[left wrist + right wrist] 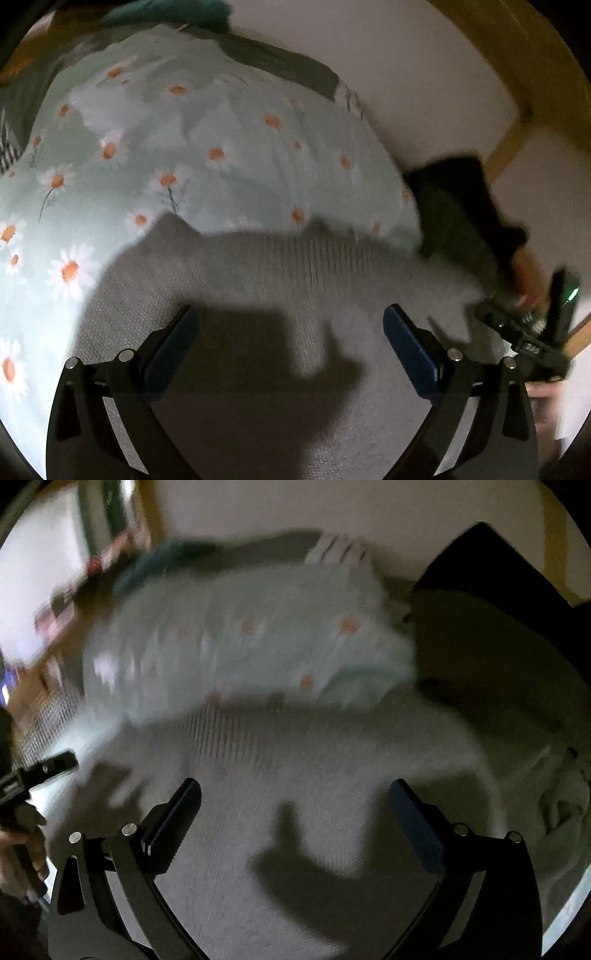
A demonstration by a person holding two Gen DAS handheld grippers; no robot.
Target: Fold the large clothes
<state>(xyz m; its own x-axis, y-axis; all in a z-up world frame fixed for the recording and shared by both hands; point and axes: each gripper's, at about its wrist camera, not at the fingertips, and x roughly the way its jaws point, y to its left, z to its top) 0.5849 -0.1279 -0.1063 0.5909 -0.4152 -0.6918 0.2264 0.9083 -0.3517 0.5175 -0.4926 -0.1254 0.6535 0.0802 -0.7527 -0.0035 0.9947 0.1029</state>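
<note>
A grey knit garment (258, 277) lies spread on a bed, with a ribbed hem along its far edge. My left gripper (290, 330) is open above it, its blue pads wide apart, holding nothing. In the right wrist view the same grey garment (295, 775) fills the lower frame, blurred by motion. My right gripper (295, 805) is open above it and holds nothing. The right gripper also shows at the right edge of the left wrist view (524, 328). The left gripper shows at the left edge of the right wrist view (33, 775).
A pale green daisy-print bedcover (166, 155) lies under and beyond the garment. A dark garment (458, 206) lies at the right of the bed, also in the right wrist view (491, 657). A white wall (406, 74) and a wooden frame (517, 122) stand behind.
</note>
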